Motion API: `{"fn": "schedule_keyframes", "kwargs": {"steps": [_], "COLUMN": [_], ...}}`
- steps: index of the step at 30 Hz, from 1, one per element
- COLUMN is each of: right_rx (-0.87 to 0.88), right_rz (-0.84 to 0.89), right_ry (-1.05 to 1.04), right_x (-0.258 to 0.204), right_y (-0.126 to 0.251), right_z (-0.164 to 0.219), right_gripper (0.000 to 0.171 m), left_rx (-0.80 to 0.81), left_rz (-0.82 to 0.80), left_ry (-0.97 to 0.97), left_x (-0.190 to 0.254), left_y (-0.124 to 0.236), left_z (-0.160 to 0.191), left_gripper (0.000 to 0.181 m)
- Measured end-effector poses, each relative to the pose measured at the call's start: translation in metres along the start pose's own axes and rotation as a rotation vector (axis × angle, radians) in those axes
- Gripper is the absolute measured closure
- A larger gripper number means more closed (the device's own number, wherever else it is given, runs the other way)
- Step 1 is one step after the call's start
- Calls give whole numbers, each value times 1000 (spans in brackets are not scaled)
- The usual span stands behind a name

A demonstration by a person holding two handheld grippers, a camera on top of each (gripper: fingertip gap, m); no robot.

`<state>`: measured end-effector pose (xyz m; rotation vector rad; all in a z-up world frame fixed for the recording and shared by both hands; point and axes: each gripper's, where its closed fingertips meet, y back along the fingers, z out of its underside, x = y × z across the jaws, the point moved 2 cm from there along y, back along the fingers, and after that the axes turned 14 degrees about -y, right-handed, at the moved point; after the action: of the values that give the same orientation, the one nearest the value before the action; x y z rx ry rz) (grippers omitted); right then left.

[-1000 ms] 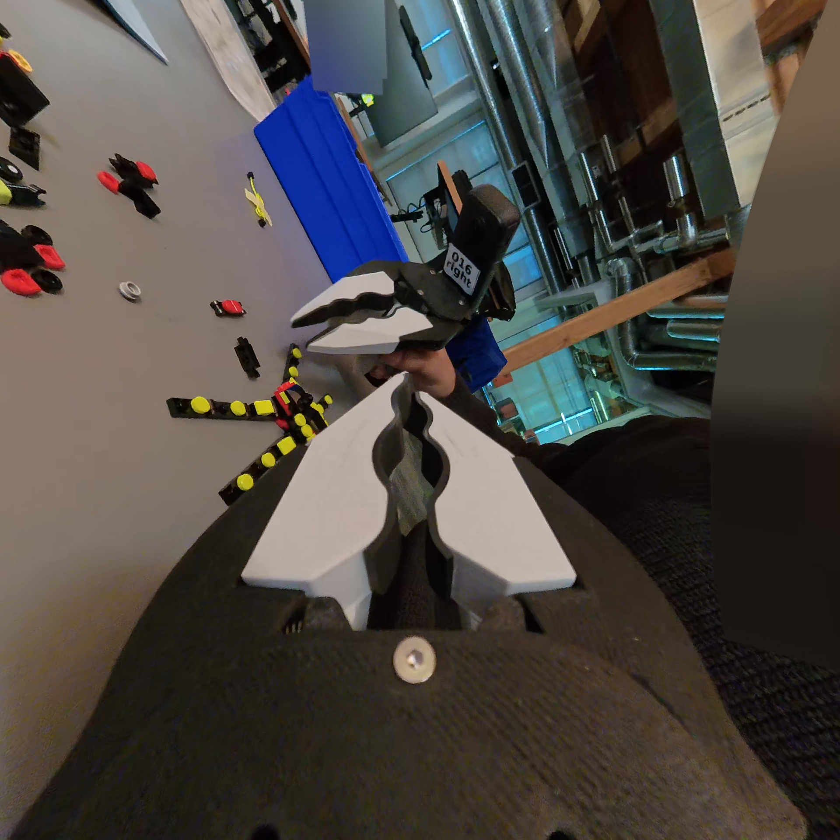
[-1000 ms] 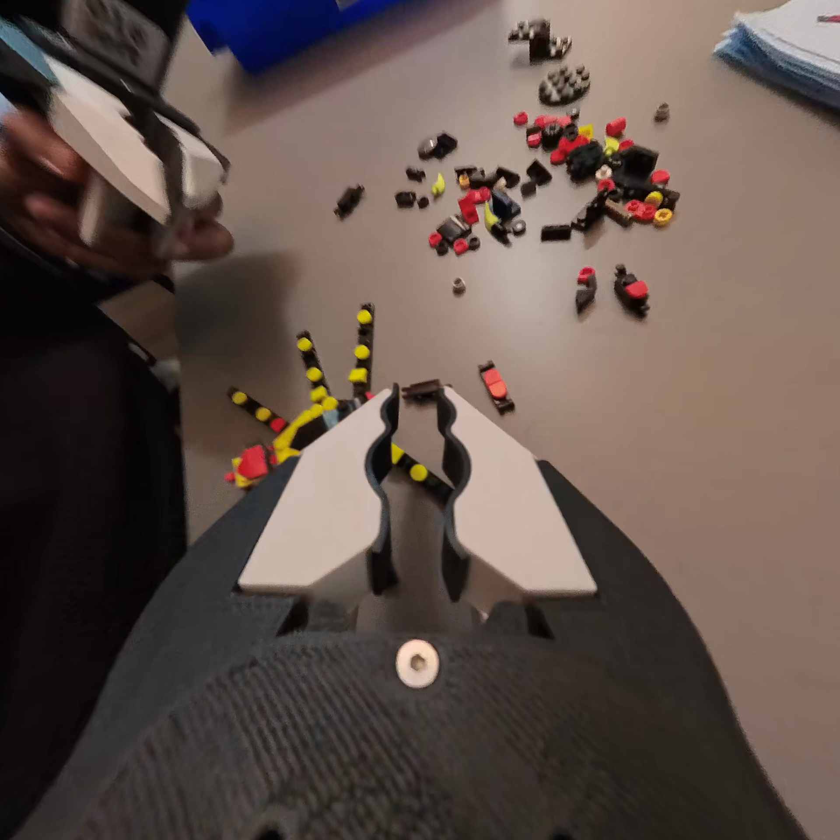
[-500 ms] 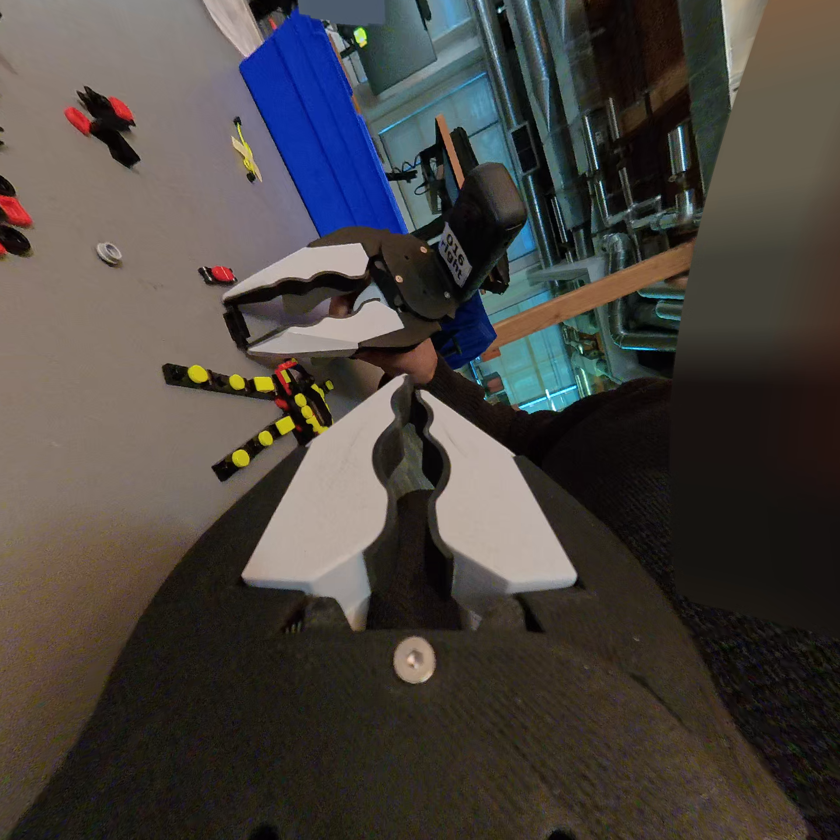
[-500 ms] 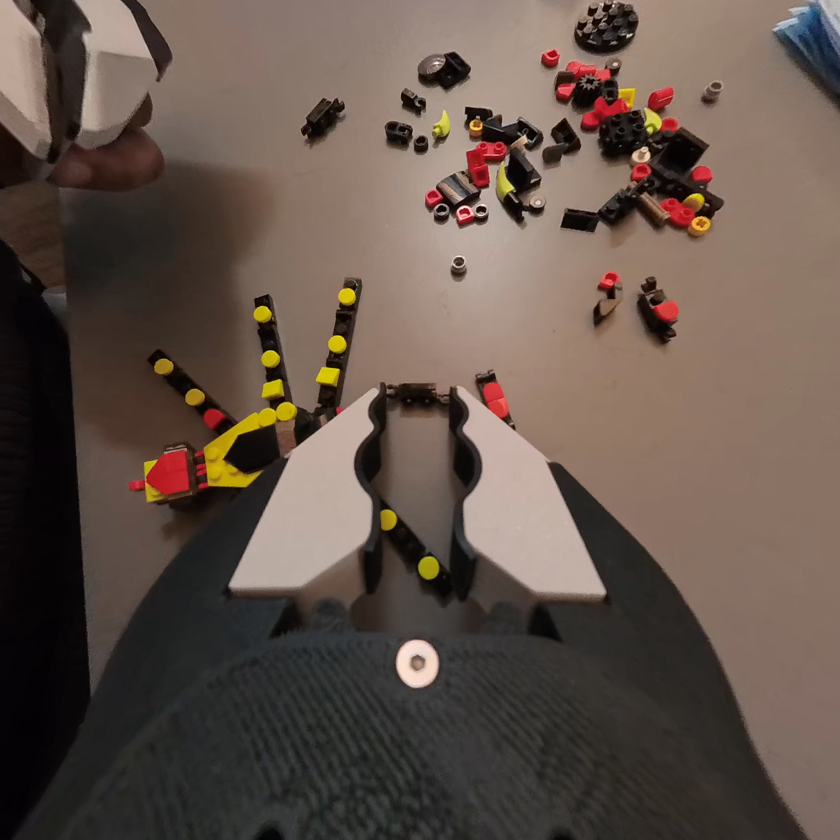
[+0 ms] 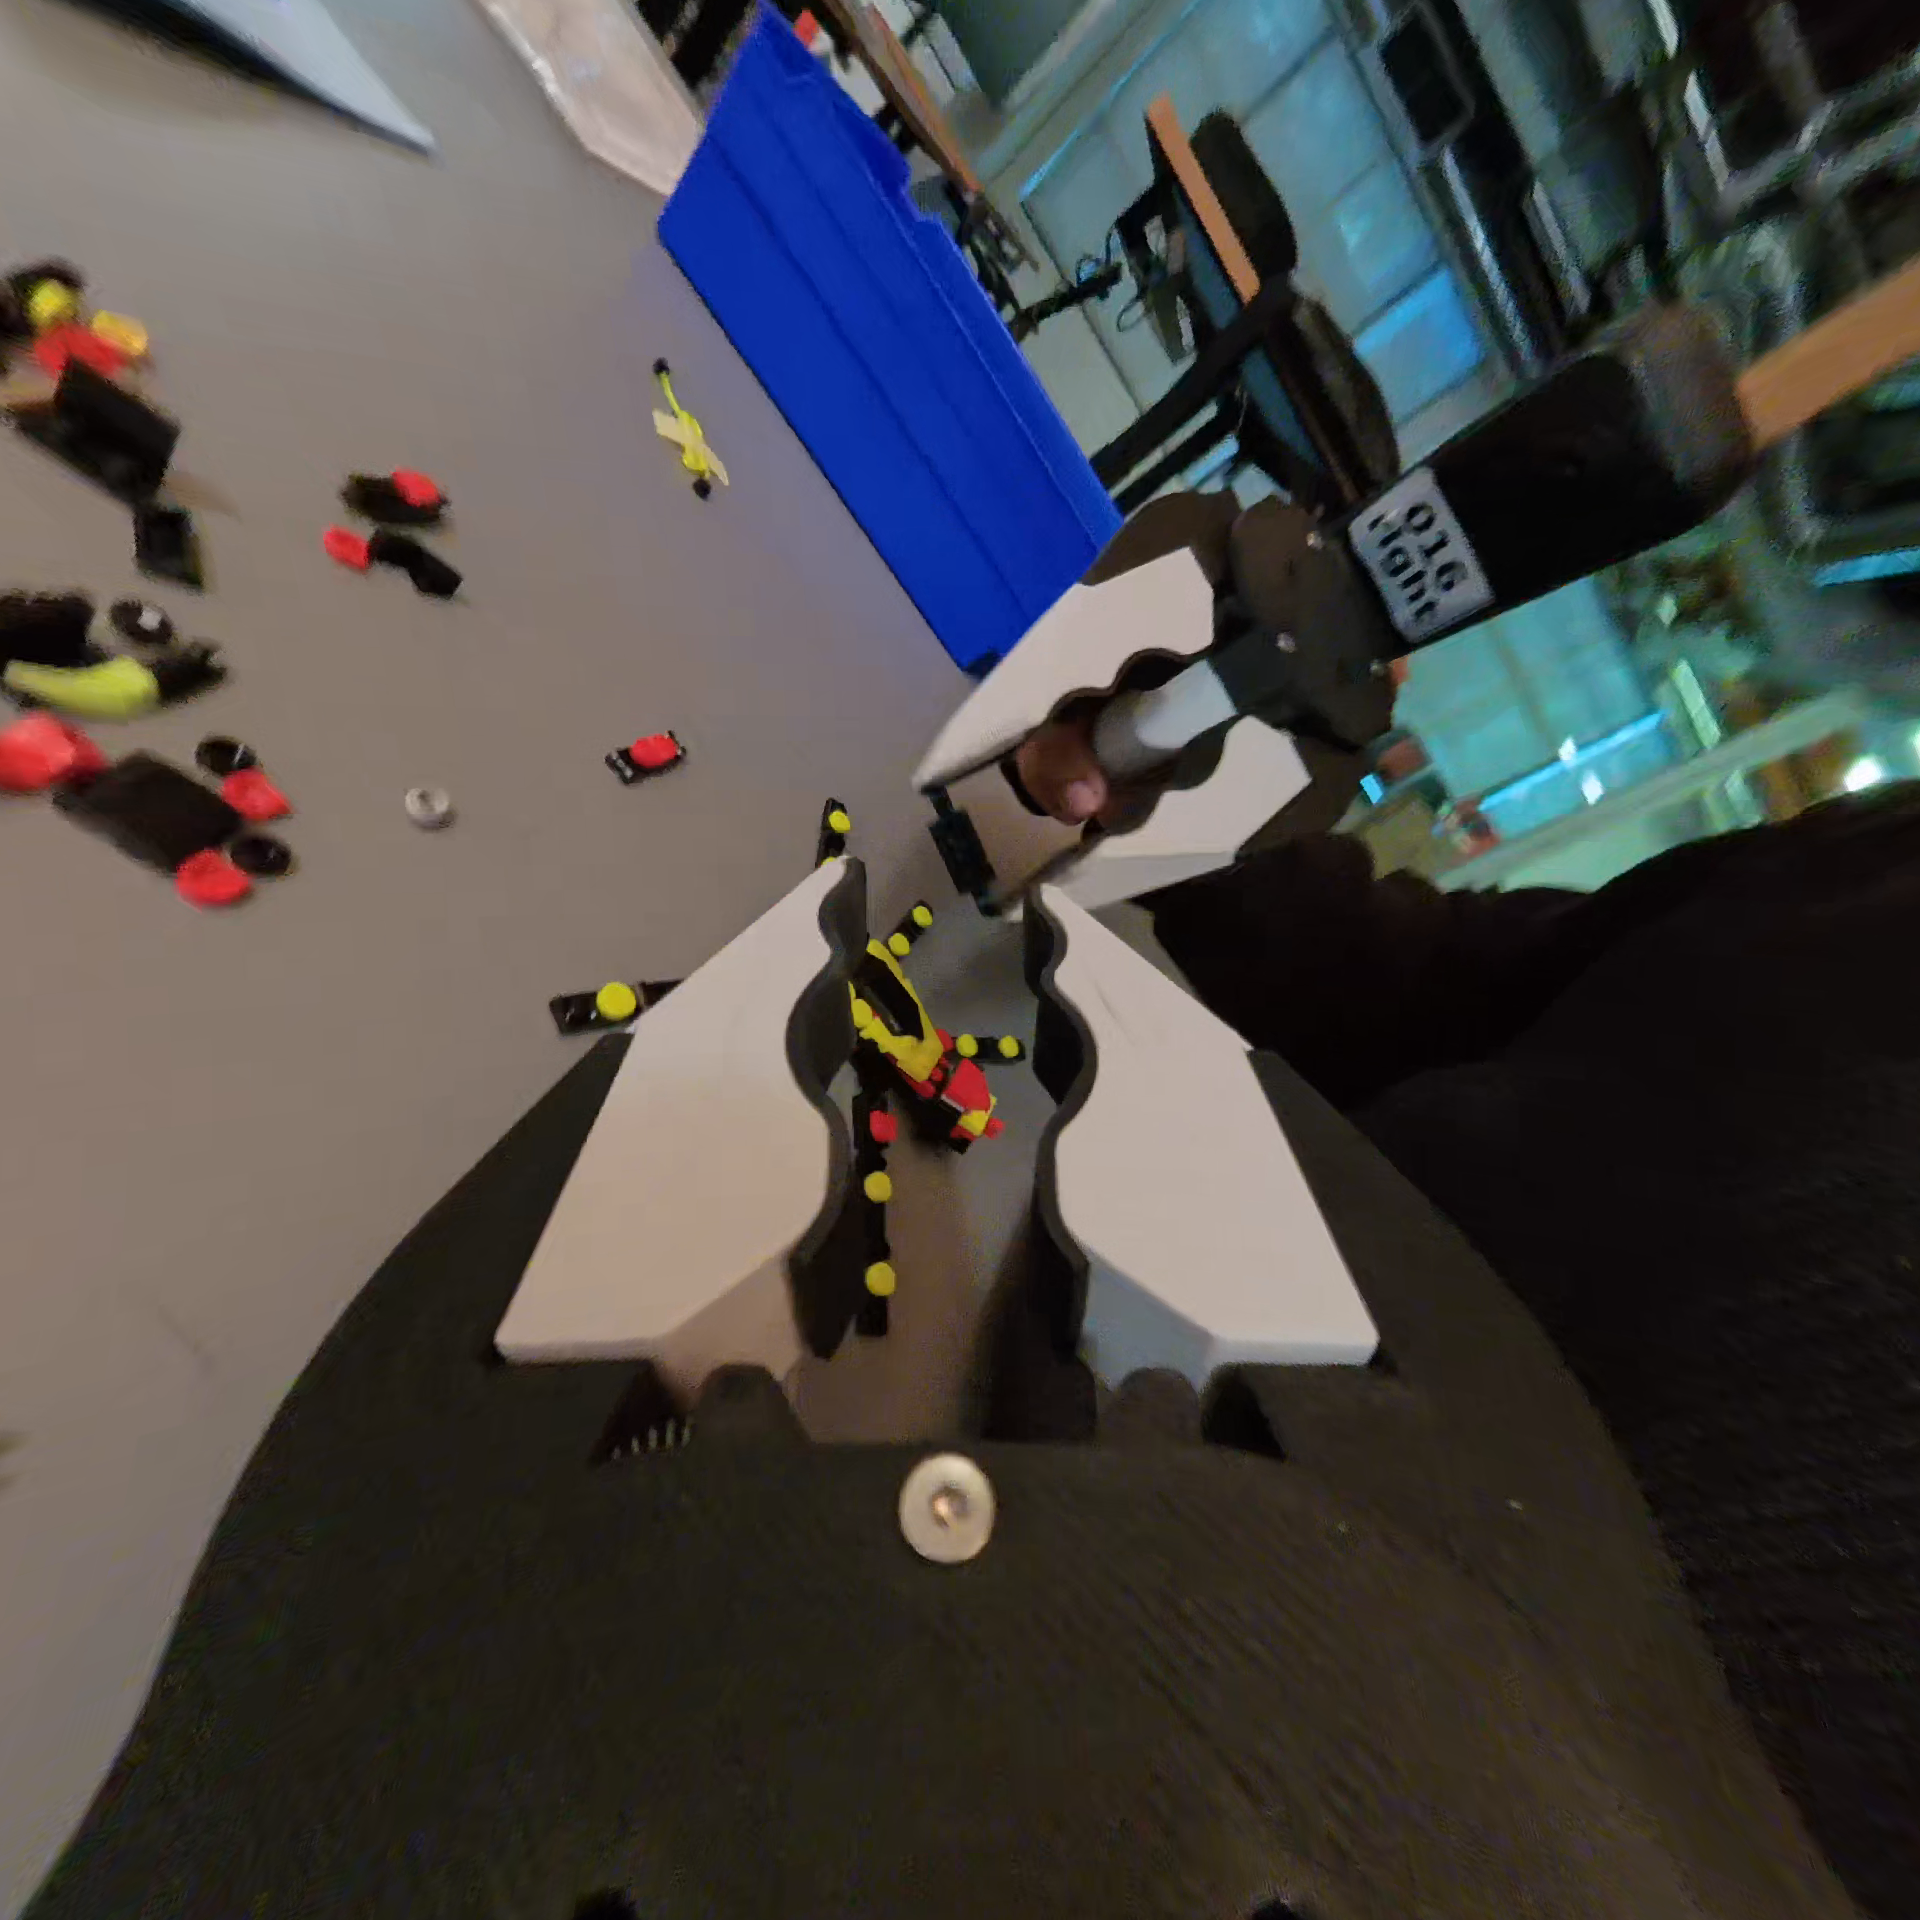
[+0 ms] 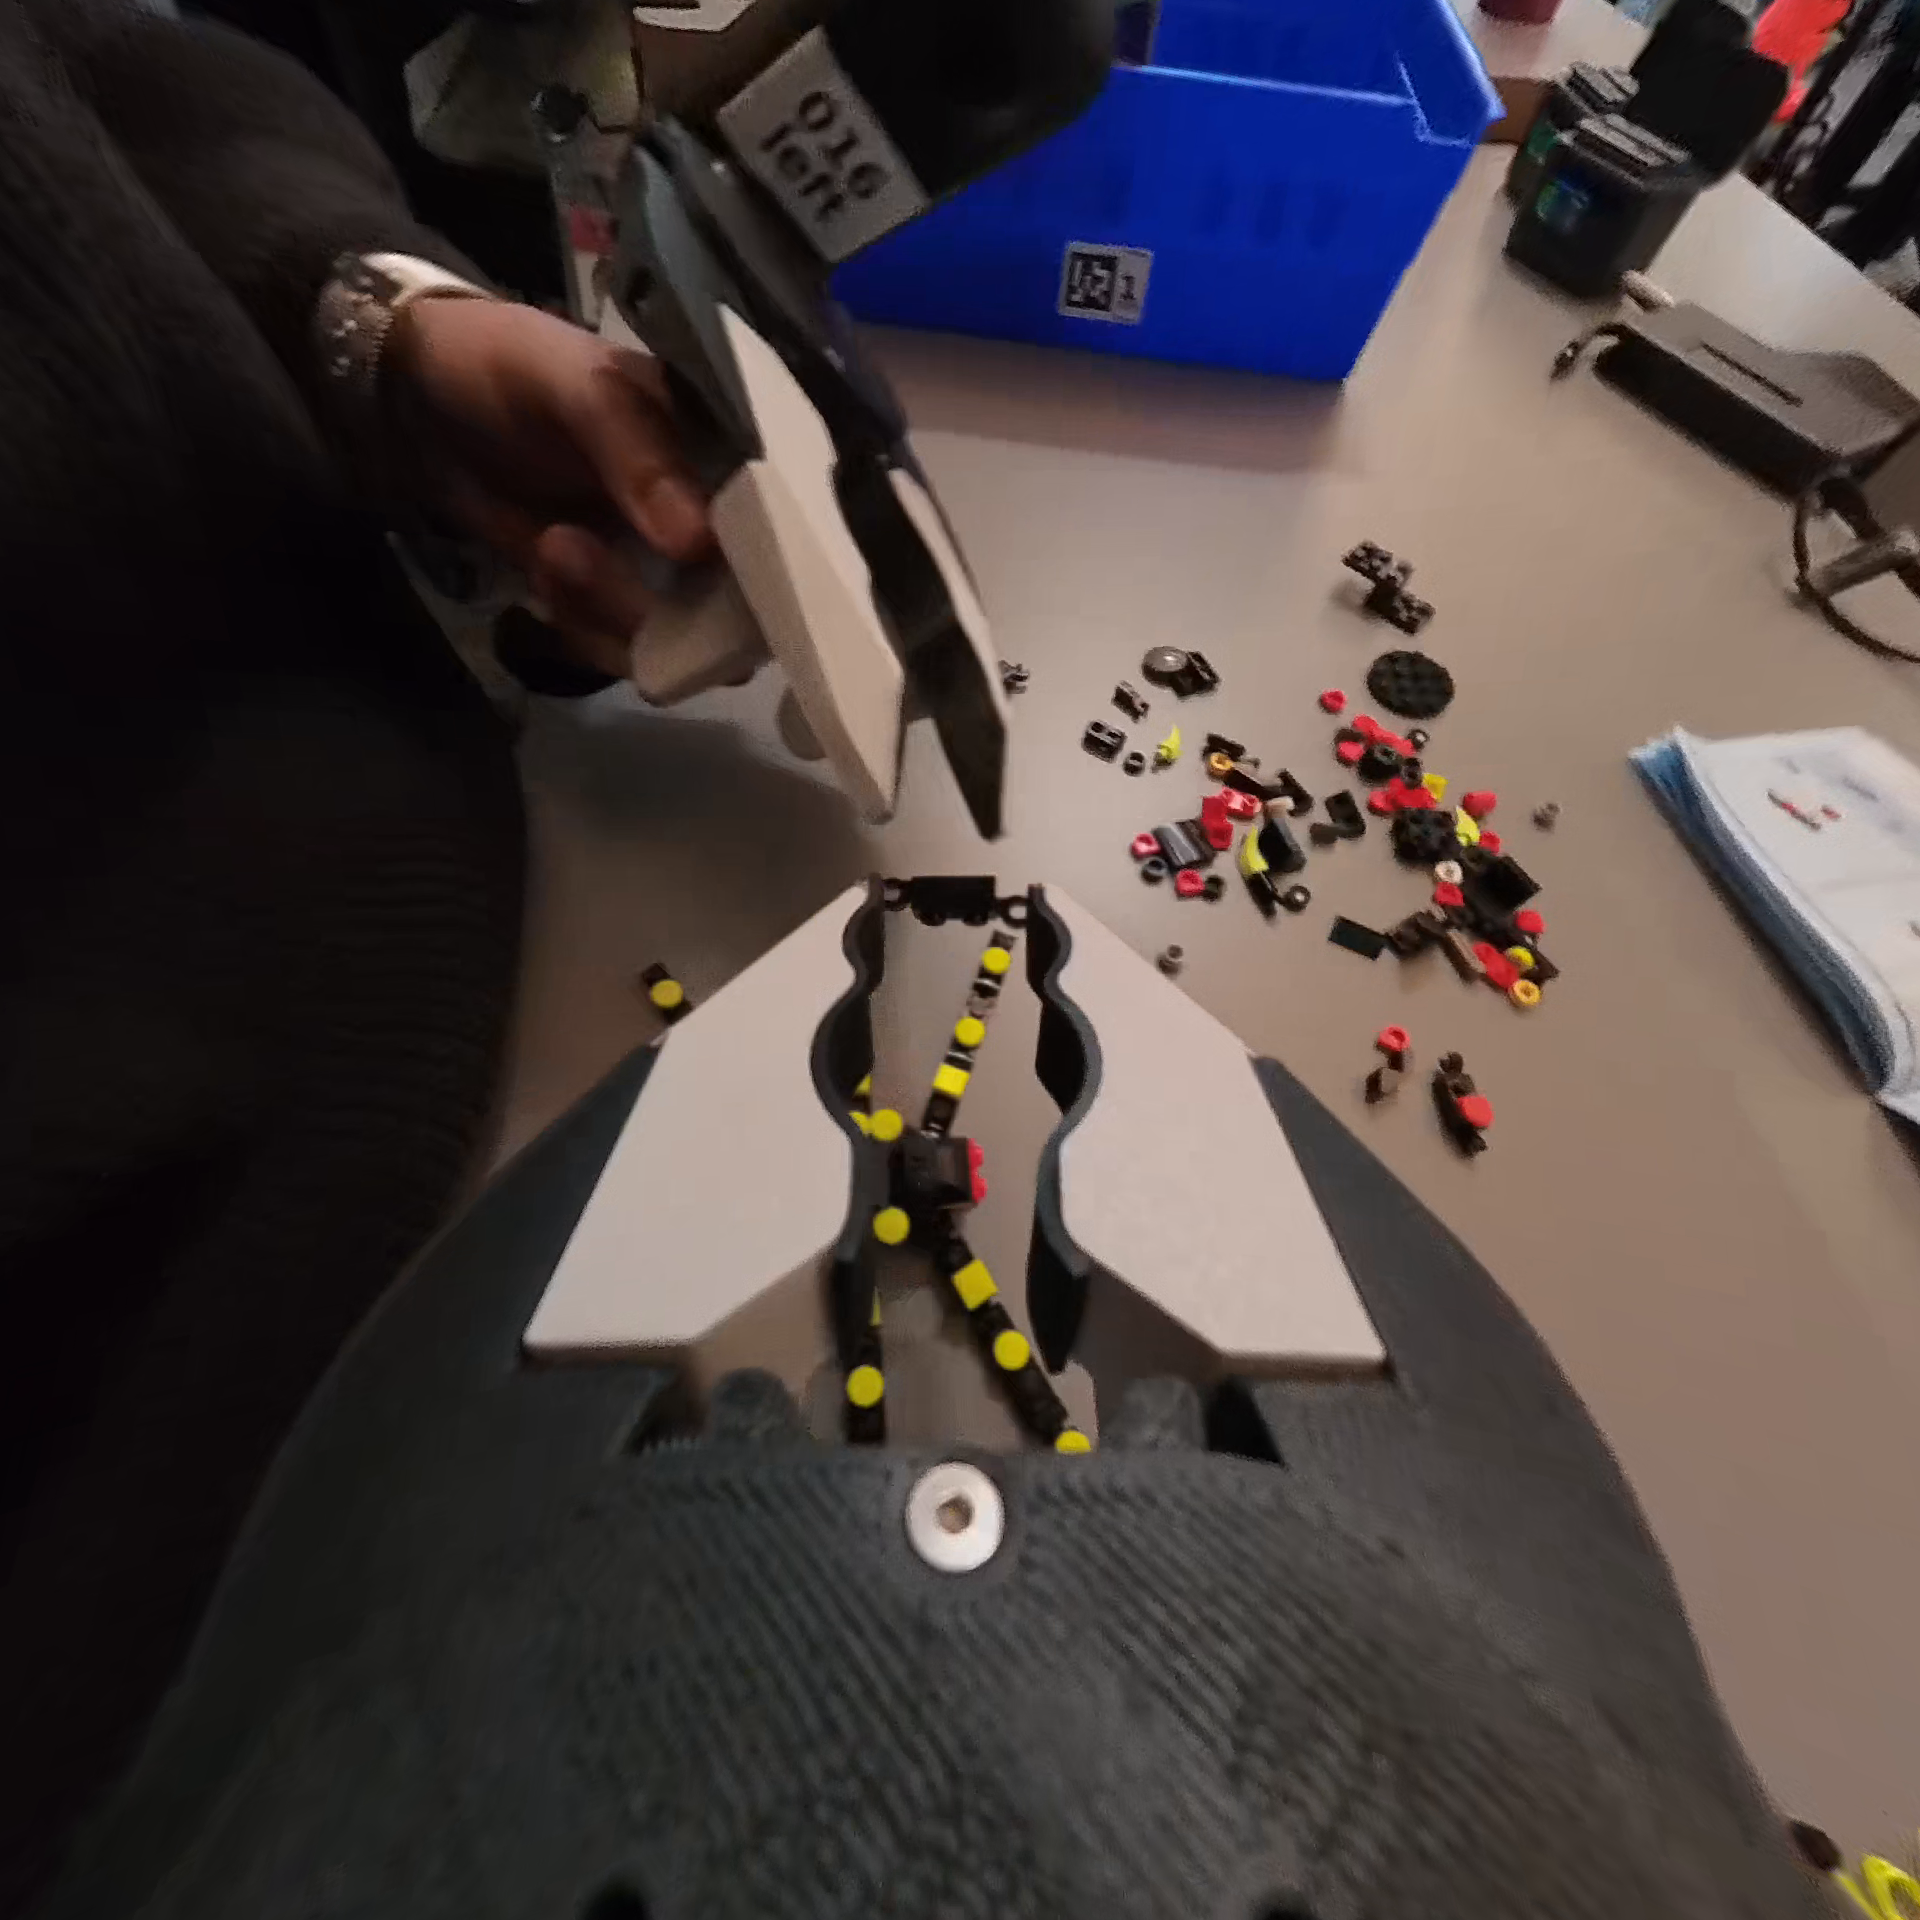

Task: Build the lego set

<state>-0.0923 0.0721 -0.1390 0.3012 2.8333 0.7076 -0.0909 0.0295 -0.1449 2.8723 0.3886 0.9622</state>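
Note:
The part-built lego model, black arms with yellow studs and a yellow-and-red body, lies on the grey table. My left gripper hovers over it, open and empty, with the model showing between its fingers. My right gripper is shut on a small black lego piece held crosswise at its tips, just above the model. In the left wrist view the right gripper and its black piece are close to my left fingertips. In the right wrist view the left gripper hangs just beyond the piece.
Several loose red, black and yellow pieces lie scattered on the table, also seen in the left wrist view. A blue bin stands at the back. An instruction booklet lies at the right. Dark containers stand at the far right. My two grippers' fingertips are within a few centimetres of each other.
My left gripper has swung down over the model and opened. My right gripper has carried the black piece over the model, close to the left fingertips.

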Motion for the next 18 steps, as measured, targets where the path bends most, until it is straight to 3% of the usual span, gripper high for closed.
{"fn": "schedule_keyframes", "kwargs": {"steps": [3, 8, 12, 18], "right_rx": [-26, -72, -69, -45], "right_rz": [58, 187, 254, 285], "right_ry": [93, 229, 262, 280], "right_x": [-16, -33, -40, -43], "right_y": [5, 13, 21, 32], "right_z": [0, 7, 12, 14], "right_gripper": [146, 146, 146, 146], "left_rx": [-58, -35, -53, -99], "left_rz": [53, 160, 188, 212], "left_ry": [-108, 21, 31, 21], "left_x": [16, 33, 40, 45], "left_y": [-7, -13, -19, -30], "left_z": [5, 10, 14, 20], "left_gripper": [165, 181, 181, 167]}}
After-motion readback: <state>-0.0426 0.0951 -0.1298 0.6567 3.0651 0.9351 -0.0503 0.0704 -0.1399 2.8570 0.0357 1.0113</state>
